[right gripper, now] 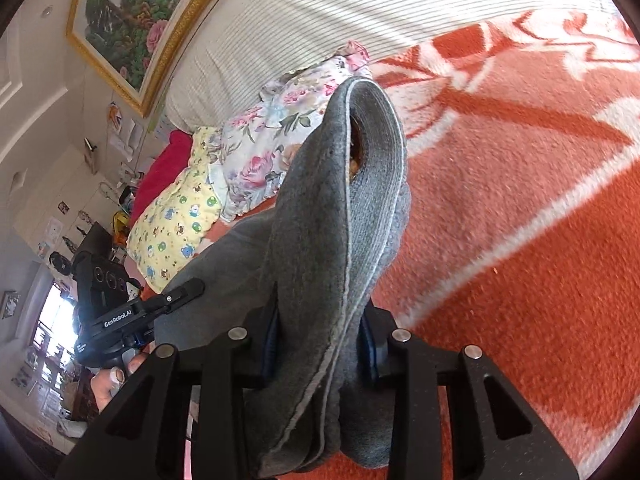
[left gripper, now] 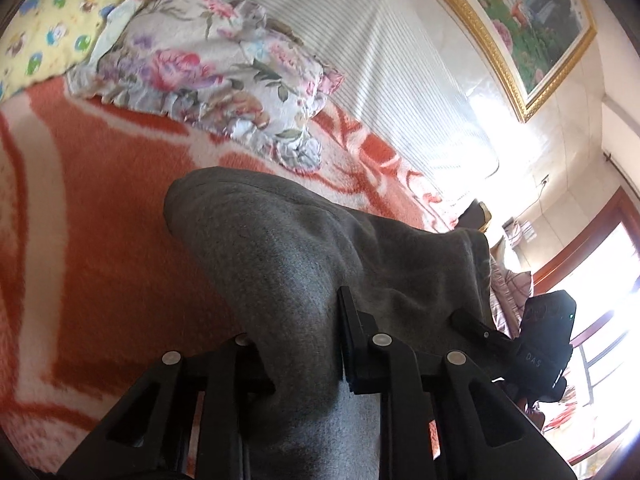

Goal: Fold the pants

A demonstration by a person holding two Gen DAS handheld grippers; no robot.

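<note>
The grey pants (left gripper: 304,256) hang lifted above an orange-and-white blanket (left gripper: 80,208) on a bed. My left gripper (left gripper: 296,344) is shut on a thick bunch of the grey fabric, which drapes over and between its fingers. My right gripper (right gripper: 320,336) is shut on the pants (right gripper: 340,208) too, with a hemmed edge and an open cuff standing up in front of it. Each gripper shows in the other's view: the right gripper (left gripper: 480,328) at the right edge, the left gripper (right gripper: 176,296) at lower left. The pants stretch between them.
A floral pillow (left gripper: 208,68) and a yellow cartoon-print pillow (left gripper: 44,20) lie at the head of the bed by a striped headboard (left gripper: 380,40). A gold-framed picture (left gripper: 520,20) hangs above. A bright window (left gripper: 600,300) is at the right.
</note>
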